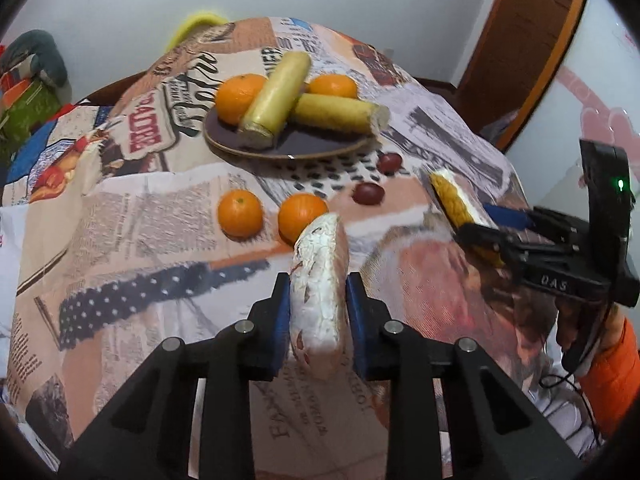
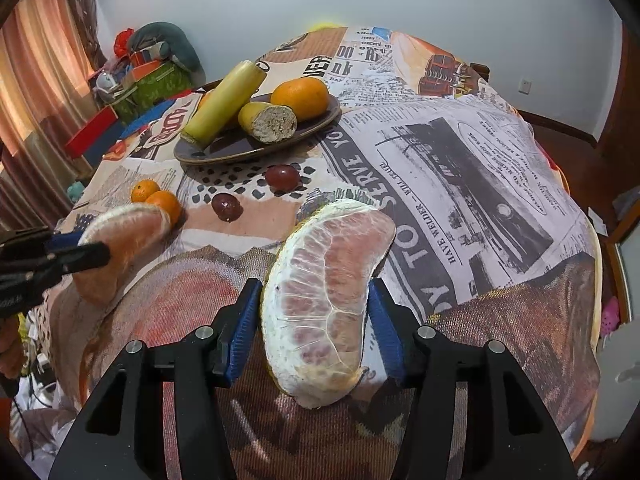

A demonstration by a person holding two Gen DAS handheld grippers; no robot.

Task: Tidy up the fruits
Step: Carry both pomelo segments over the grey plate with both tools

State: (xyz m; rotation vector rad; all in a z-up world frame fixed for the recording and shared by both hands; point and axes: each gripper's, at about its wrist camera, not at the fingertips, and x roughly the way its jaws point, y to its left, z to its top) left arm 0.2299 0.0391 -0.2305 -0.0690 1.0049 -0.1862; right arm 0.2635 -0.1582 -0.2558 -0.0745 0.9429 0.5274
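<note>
My left gripper (image 1: pixel 318 304) is shut on a peeled pomelo wedge (image 1: pixel 320 292) and holds it above the table. My right gripper (image 2: pixel 316 320) is shut on a second pomelo wedge (image 2: pixel 324 300); this wedge also shows in the left wrist view (image 1: pixel 454 196). A dark plate (image 1: pixel 304 146) at mid-table holds two oranges (image 1: pixel 240 96) and two sugarcane pieces (image 1: pixel 276 100). Two loose oranges (image 1: pixel 240 213) and two dark red grapes (image 1: pixel 368 193) lie on the cloth in front of the plate.
The table wears a newspaper-print cloth (image 2: pixel 460 184). Boxes and a grey plush toy (image 2: pixel 168 44) are piled at the far left by a curtain. A wooden door (image 1: pixel 520 40) stands at the far right. A yellow chair back (image 1: pixel 196 24) rises behind the table.
</note>
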